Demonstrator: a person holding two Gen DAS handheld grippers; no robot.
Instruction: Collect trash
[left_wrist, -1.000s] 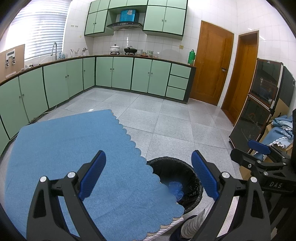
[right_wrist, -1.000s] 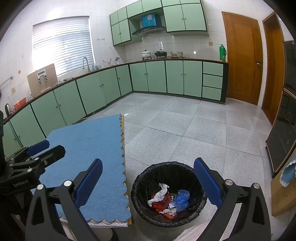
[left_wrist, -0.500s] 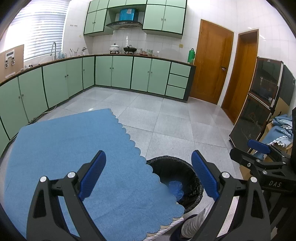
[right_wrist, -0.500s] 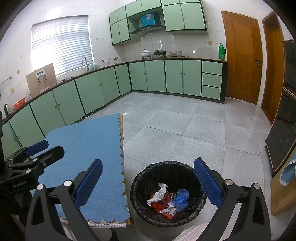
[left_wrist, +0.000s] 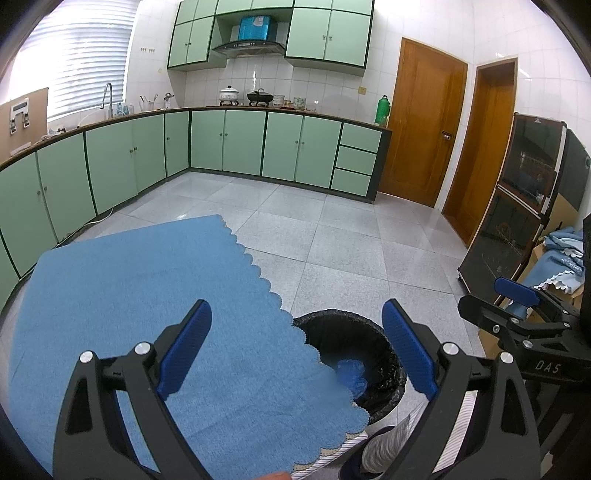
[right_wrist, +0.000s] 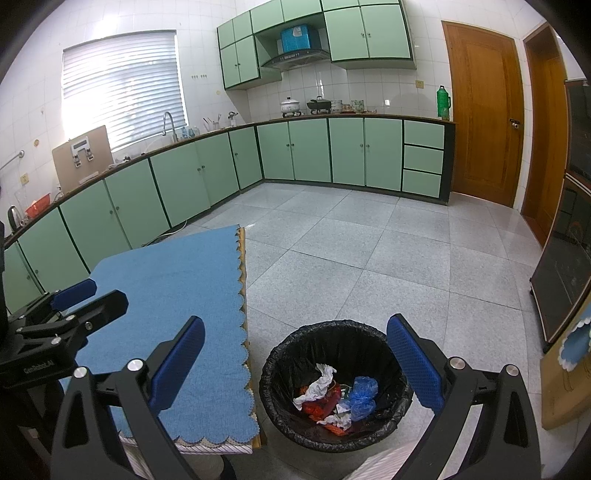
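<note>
A green-cabinet kitchen; the blue-clothed surface looks bare. The trash lies in the bin beside it. Left gripper and right gripper hold fingers wide, empty. Scan for leftovers before finishing, I judge.

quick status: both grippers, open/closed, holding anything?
Left gripper: open, holding nothing, over the blue scalloped tablecloth.
Right gripper: open, holding nothing, above the black-lined round trash bin.
</note>
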